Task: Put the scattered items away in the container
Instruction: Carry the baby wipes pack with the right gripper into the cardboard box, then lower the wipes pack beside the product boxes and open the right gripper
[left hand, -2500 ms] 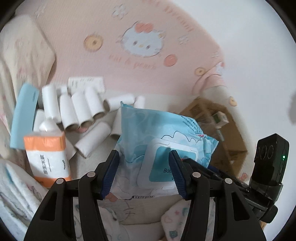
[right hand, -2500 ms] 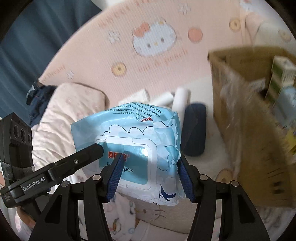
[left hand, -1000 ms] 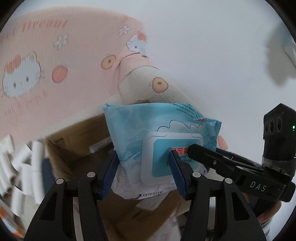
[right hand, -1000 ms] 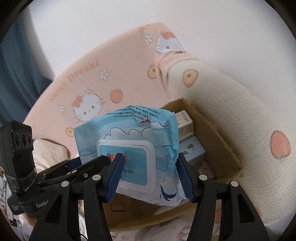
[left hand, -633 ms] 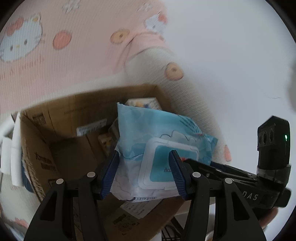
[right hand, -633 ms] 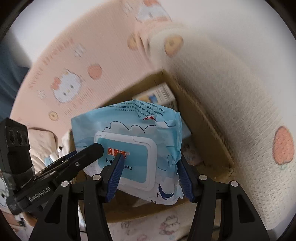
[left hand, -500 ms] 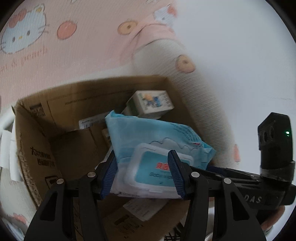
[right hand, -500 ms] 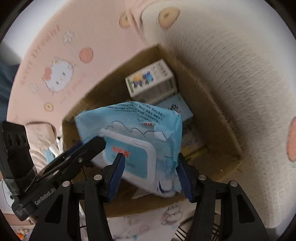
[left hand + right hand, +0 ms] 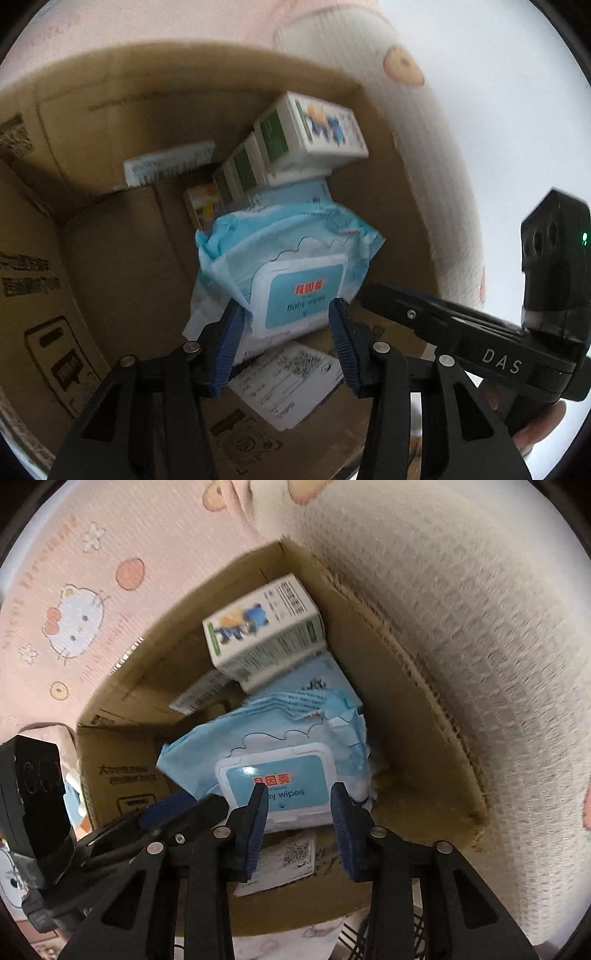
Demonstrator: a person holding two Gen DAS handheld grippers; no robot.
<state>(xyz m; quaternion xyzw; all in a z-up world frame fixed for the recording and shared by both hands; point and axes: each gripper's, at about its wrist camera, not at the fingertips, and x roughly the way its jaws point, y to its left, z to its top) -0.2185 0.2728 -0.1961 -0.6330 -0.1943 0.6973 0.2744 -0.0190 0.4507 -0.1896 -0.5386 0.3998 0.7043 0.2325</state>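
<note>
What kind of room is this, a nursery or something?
Probably a child's bedroom or nursery: a pink cartoon-cat bumper, a pack of baby wipes and a carton with a cartoon print in a cardboard box.

Pink cartoon-cat padding [image 9: 74, 590] (cream section [image 9: 461, 646] alongside)

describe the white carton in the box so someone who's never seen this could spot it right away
Look into the open brown cardboard box standing against the cream padded bumper. At its far end, beyond the blue pack of baby wipes, the white carton sits tilted on top of the pile. It is the only rigid white one with a blue cartoon figure on its face and green edging.
</note>
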